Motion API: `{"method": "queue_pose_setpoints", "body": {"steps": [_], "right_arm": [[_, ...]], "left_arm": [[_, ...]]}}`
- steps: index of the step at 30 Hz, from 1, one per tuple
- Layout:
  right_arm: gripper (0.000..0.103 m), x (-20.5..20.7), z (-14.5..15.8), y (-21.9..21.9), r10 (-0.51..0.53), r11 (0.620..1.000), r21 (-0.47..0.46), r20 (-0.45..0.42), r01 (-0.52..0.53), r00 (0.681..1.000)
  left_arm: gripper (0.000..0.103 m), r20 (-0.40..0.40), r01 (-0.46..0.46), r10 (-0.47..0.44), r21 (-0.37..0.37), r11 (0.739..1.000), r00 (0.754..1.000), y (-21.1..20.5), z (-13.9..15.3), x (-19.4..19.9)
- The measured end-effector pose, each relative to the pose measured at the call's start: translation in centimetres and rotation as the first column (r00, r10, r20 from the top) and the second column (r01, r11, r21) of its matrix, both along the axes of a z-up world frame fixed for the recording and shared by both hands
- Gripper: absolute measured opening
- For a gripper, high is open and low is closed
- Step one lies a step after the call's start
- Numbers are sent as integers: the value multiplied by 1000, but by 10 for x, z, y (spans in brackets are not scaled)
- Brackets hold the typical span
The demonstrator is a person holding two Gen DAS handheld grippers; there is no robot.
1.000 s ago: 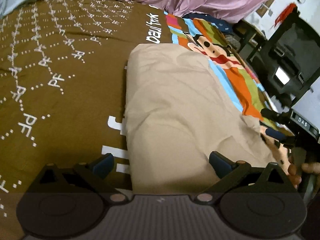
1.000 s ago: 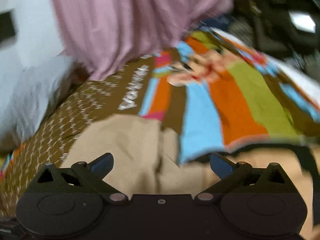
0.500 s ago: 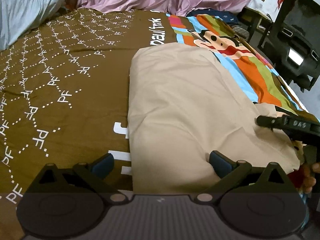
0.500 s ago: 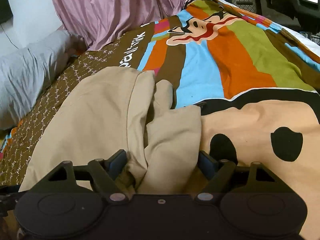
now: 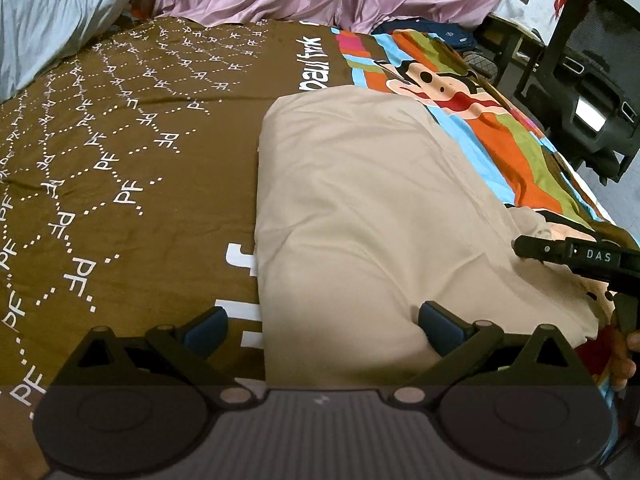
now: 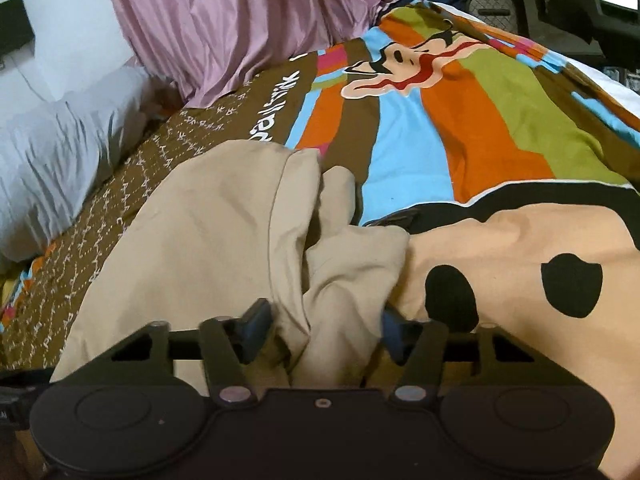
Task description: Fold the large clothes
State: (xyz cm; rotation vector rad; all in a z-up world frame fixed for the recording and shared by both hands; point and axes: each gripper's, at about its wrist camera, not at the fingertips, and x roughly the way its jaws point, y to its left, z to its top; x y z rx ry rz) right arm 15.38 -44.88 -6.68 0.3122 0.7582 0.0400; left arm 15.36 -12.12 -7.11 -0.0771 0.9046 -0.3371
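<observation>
Left wrist view: a beige garment (image 5: 360,216) lies folded into a long, smooth slab on the bedspread (image 5: 132,152), running from 6 o'clock up to about 1 o'clock, its left edge straight and its far corner rounded. The cloth is plain, with only soft creases. The left gripper (image 5: 324,326) stands with fingers spread wide, one blue pad over the brown bedspread and the other resting on the garment's near edge, nothing pinched between them.

At 3 o'clock the right gripper (image 5: 576,256) shows side-on, and its black body carries the white letters "DAS".

In the right wrist view the garment's (image 6: 224,232) thick side looks messier (a seamed edge, then a bunched fold beside it). The right gripper (image 6: 324,330) has that bunched cloth between its fingers, which are drawn partly together and press it from both sides.

The bedspread is brown, printed with repeated white "PF" letters joined by dotted lines, plus larger white script that appears upside down and is hard to read. A cartoon monkey face on coloured stripes (image 6: 440,112) sits toward 1 o'clock. A grey pillow (image 5: 52,16) lies at 10 o'clock, pink curtains (image 6: 224,16) at 12.
</observation>
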Motion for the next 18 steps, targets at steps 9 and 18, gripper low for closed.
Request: {"method": "queue_pose_setpoints", "body": {"steps": [9, 18], "right_arm": [[82, -2, 14, -11, -31, 996, 90, 136, 18, 990], [99, 73, -5, -19, 103, 991, 72, 74, -109, 992]], "left_arm": [[103, 3, 16, -16, -9, 1000, 1000, 0, -4, 1], [103, -5, 35, -36, -27, 999, 999, 1, -8, 4]]}}
